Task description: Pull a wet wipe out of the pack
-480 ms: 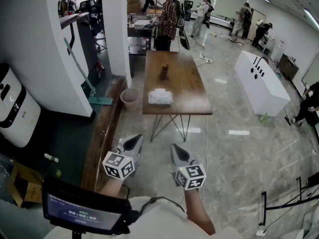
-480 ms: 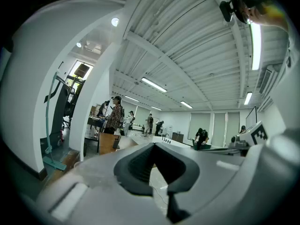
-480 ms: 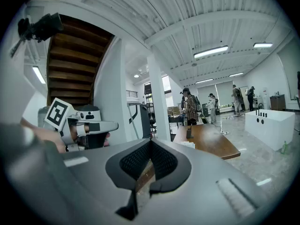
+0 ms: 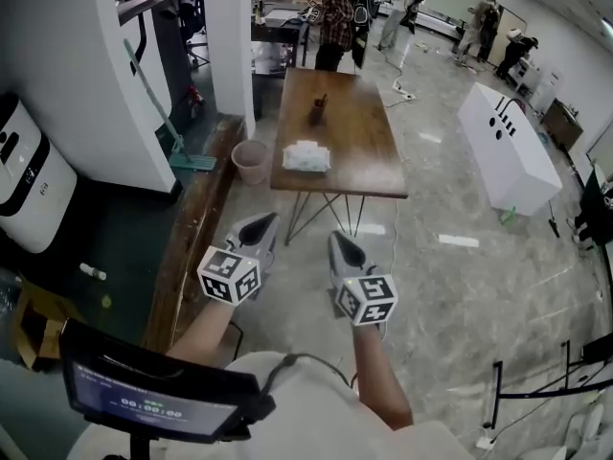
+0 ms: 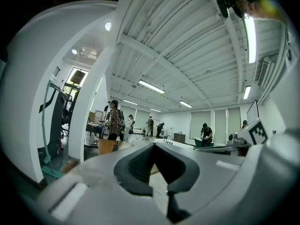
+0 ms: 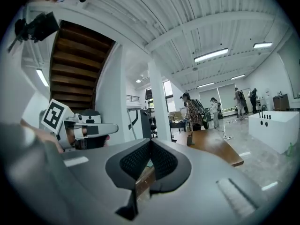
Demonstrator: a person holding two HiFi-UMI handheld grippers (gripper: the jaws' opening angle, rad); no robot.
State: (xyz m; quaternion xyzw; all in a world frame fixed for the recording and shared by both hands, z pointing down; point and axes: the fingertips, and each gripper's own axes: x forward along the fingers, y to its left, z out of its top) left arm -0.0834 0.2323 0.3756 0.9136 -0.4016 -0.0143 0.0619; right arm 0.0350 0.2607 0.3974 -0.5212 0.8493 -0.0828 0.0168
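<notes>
The white wet wipe pack (image 4: 306,156) lies on the near half of a brown wooden table (image 4: 364,161), with a small dark holder (image 4: 317,111) standing behind it. Both grippers are held side by side over the floor, well short of the table's near edge, and they point level towards it. My left gripper (image 4: 261,226) is shut with nothing in it, and its pads meet in the left gripper view (image 5: 153,145). My right gripper (image 4: 342,245) is also shut and empty (image 6: 150,142). In the right gripper view the table (image 6: 213,146) and the holder (image 6: 189,138) lie ahead.
A pink bin (image 4: 250,162) stands on the floor left of the table, beside a white pillar (image 4: 228,46). A low wooden ledge (image 4: 192,247) runs along the left. A white cabinet (image 4: 508,147) stands to the right. Several people stand beyond the table's far end.
The whole scene sits higher in the head view now, with table and grippers shifted up together. Both grippers stay shut, side by side, still short of the table.
</notes>
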